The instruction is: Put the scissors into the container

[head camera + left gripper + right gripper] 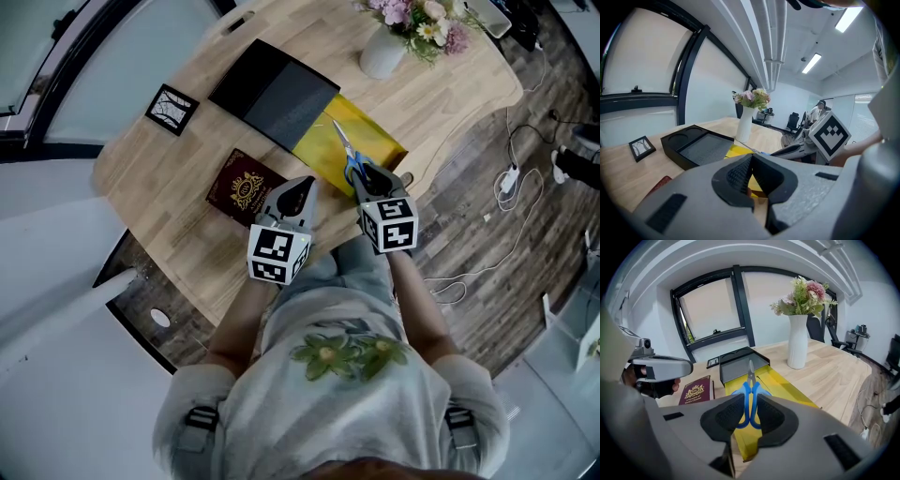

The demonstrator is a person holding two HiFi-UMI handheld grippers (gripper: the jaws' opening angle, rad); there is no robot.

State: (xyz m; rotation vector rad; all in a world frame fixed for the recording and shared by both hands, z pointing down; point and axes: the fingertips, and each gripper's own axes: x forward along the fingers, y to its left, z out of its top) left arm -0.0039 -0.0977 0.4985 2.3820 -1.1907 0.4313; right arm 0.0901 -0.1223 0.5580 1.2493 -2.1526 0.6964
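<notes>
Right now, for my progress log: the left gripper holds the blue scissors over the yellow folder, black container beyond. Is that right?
No: the right gripper holds the blue scissors, as the right gripper view shows. They are over the yellow folder, with the black container beyond.

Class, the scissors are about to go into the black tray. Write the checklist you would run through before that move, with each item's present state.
1. Right gripper closed on the scissors' blue handles: ok.
2. Scissors lifted off the yellow folder: cannot tell.
3. Black tray open, with room inside: ok.
4. Blades point toward the tray, with nothing between: ok.
5. Left gripper empty, jaws together, off to the side: ok.
6. Vase away from the path: ok.
</notes>
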